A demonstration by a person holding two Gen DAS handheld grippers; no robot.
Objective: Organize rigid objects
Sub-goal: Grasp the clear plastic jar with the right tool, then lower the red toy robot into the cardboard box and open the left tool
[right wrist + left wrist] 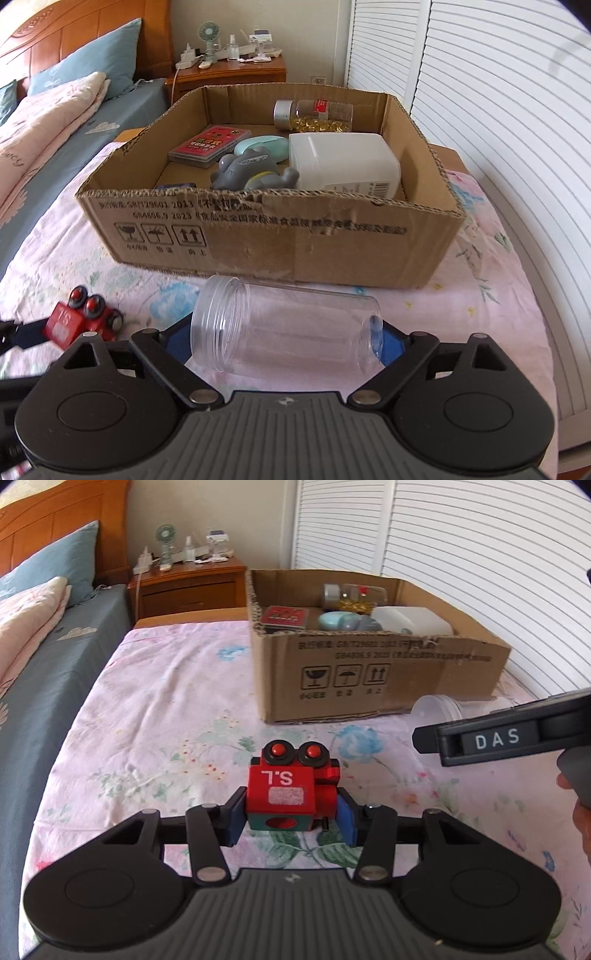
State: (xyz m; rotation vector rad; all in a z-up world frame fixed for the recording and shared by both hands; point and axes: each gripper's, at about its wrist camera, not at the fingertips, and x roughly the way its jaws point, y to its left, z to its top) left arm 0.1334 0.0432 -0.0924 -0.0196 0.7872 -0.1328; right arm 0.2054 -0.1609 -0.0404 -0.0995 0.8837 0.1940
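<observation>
your left gripper (291, 814) clenched the toy (291, 790); right gripper (284, 339) straddled the jar (284, 328), grip unclear, slick jar could've rolled

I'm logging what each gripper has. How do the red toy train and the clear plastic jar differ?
The red toy train is opaque painted blocks with black wheels; the clear plastic jar is see-through, empty and lidless. The train lies tipped, wheels up; the jar lies on its side, mouth to the left. The train sits narrow between the left gripper pads; the jar fills the right gripper. Both rest on the floral sheet, outside the cardboard box.
</observation>
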